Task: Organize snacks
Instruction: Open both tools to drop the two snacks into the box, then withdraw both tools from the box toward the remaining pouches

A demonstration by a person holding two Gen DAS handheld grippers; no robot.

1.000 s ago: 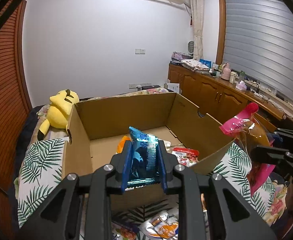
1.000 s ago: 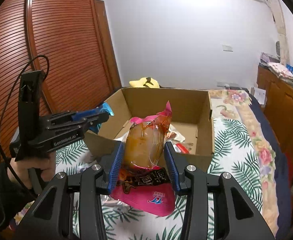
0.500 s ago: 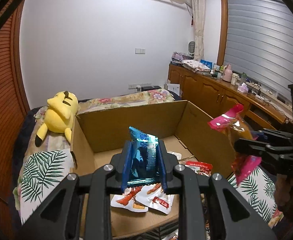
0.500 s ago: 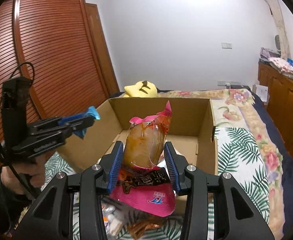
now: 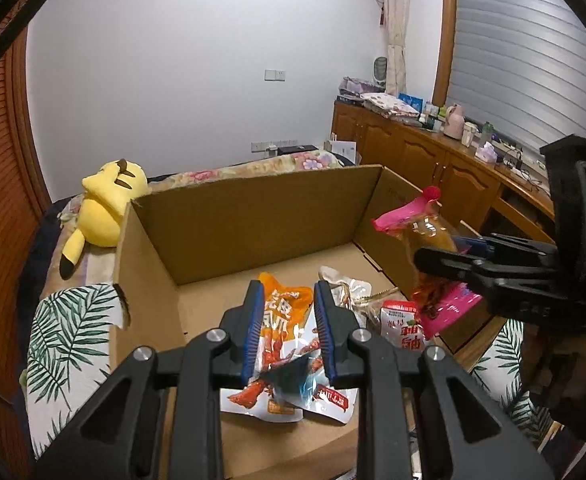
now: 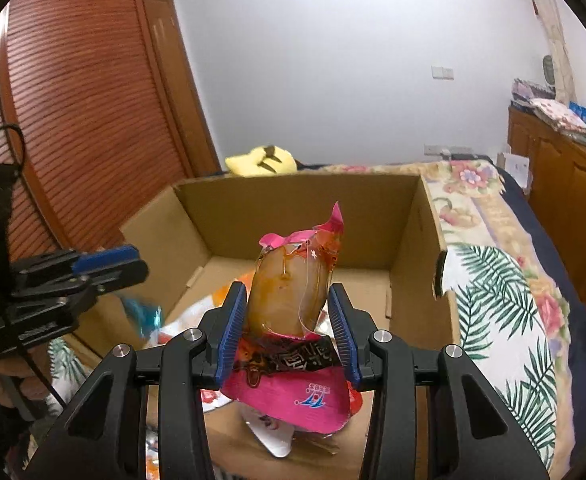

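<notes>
An open cardboard box [image 5: 253, 220] stands on the bed and holds several snack packets, among them an orange one [image 5: 283, 304] and a red-and-white one [image 5: 403, 326]. My left gripper [image 5: 287, 332] is open over the box. A blue snack packet [image 5: 293, 376], blurred, is falling below it; it also shows in the right wrist view [image 6: 145, 314]. My right gripper [image 6: 289, 320] is shut on a pink-and-clear snack pouch [image 6: 293, 300] above the box's near right side. It shows in the left wrist view [image 5: 429, 248] too.
A yellow plush toy [image 5: 101, 208] lies on the bed behind the box's left corner. The bed has a leaf-print cover [image 6: 505, 312]. Wooden cabinets [image 5: 433, 160] line the right wall. A slatted wooden wardrobe [image 6: 73, 120] stands at the left.
My left gripper has opened and let go of the blue packet, which now drops into the box. Both grippers have moved forward over the box. The right still holds the pink pouch.
</notes>
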